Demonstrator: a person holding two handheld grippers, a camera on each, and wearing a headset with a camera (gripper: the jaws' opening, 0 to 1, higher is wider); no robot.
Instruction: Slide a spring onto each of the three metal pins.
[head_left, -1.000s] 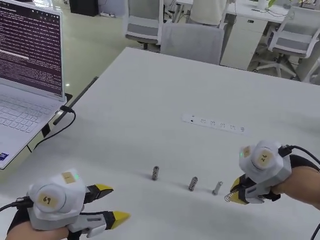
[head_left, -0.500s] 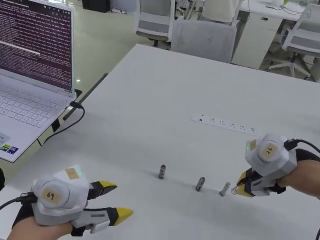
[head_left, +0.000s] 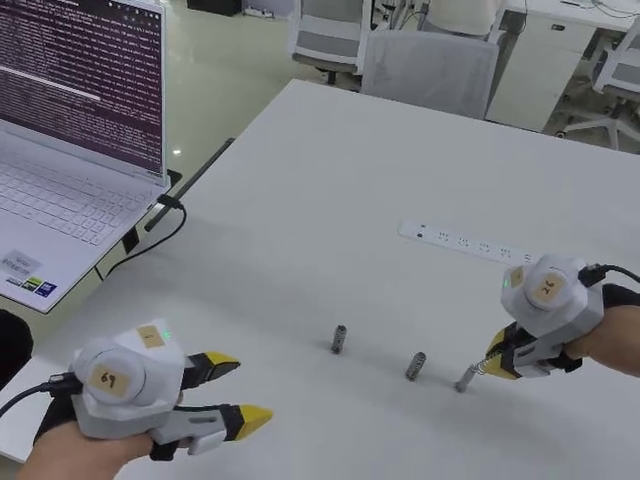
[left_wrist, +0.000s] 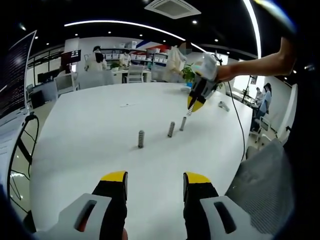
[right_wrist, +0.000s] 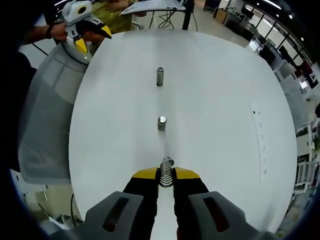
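Clamping coiled spring, right gripper, cylindrical metal pin

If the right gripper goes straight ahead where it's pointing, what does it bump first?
Probably the bare metal pin, right ahead of the spring held in the right gripper. They may already touch; depth is unclear.

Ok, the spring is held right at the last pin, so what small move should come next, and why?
Probably ease the right claw forward along the pin's line so its spring slides over the bare pin, then open. The spring's end seems to sit at that pin's tip, roughly in line with it, and the middle pin and far pin already wear springs.
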